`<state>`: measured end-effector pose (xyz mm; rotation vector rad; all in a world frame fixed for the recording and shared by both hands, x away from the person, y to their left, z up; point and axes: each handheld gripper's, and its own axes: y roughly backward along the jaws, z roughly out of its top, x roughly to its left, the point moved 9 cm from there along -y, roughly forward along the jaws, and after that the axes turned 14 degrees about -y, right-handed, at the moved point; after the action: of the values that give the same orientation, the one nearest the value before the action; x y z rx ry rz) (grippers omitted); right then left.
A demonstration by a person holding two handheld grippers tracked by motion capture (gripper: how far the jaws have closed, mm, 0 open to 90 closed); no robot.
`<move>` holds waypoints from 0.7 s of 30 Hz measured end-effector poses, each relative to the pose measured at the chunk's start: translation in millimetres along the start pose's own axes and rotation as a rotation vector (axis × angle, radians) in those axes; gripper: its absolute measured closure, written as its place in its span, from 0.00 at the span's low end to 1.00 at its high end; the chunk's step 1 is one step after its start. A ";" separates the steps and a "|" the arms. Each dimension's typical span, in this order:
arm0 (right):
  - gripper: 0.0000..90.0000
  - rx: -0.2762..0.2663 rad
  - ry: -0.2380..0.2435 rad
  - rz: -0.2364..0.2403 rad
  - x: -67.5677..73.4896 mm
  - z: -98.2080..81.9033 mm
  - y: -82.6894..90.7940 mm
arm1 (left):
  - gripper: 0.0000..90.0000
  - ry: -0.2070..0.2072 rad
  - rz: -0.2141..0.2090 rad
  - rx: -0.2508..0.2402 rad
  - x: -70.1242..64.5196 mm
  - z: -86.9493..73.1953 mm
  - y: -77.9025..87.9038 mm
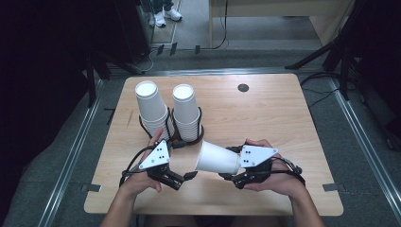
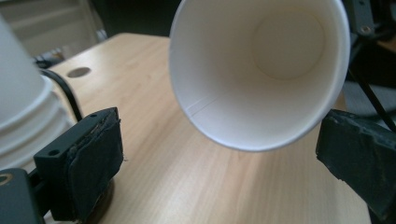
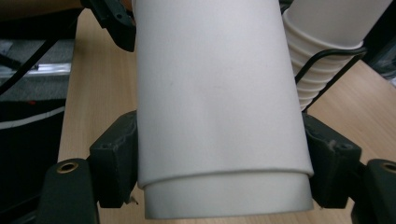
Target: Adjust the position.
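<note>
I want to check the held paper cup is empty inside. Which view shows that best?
The left gripper view: it looks straight into the cup's open mouth, down to a bare bottom. The right gripper view shows its outer wall clamped between the jaws; the high view shows it lying sideways in the right gripper.

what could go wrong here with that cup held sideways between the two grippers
The right gripper clamps the paper cup near its base. In the right gripper view a second cup edge peeks out there, so two nested cups may be stuck together. The thin wall could dent under the squeeze. The open left gripper faces the cup's mouth, and a jaw closing on the rim might crumple it. The two cup stacks stand close behind, so a stray swing could tip them.
</note>
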<state>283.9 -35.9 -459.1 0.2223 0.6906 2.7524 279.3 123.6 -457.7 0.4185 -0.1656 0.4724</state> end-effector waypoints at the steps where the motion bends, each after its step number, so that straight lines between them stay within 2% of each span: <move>1: 0.27 -0.016 -0.005 -0.005 -1.4 2.0 1.3 | 0.01 0.011 0.011 -0.011 2.6 0.5 1.1; 2: 0.27 -0.042 -0.019 -0.018 -3.6 5.0 2.9 | 0.01 0.027 0.025 -0.021 6.2 0.7 2.7; 5: 0.27 -0.069 -0.032 -0.023 -5.6 7.8 4.7 | 0.01 0.047 0.042 -0.042 10.6 2.0 5.4; 6: 0.27 -0.111 -0.061 -0.028 -9.0 11.7 6.1 | 0.01 0.060 0.054 -0.055 13.5 3.2 7.0; 9: 0.27 -0.154 -0.077 -0.048 -13.3 14.3 6.2 | 0.01 0.083 0.067 -0.085 16.5 6.3 9.5; 12: 0.27 -0.210 -0.096 -0.085 -19.4 17.8 7.0 | 0.01 0.092 0.072 -0.094 17.9 8.1 10.7; 16: 0.27 -0.296 -0.140 -0.110 -26.5 24.2 11.5 | 0.01 0.100 0.079 -0.099 18.7 9.3 10.6; 18: 0.27 -0.309 -0.150 -0.115 -27.6 24.9 12.1 | 0.01 0.105 0.082 -0.104 19.2 10.0 10.7; 19: 0.27 -0.341 -0.162 -0.128 -30.0 26.6 13.0 | 0.01 0.109 0.090 -0.110 20.4 10.8 10.9; 21: 0.27 -0.365 -0.168 -0.113 -29.6 28.1 12.9 | 0.01 0.116 0.099 -0.116 21.1 12.0 10.9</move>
<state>314.9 -43.9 -430.7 0.3173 0.1470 2.6513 292.0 135.8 -437.7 0.2693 -0.1007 0.5803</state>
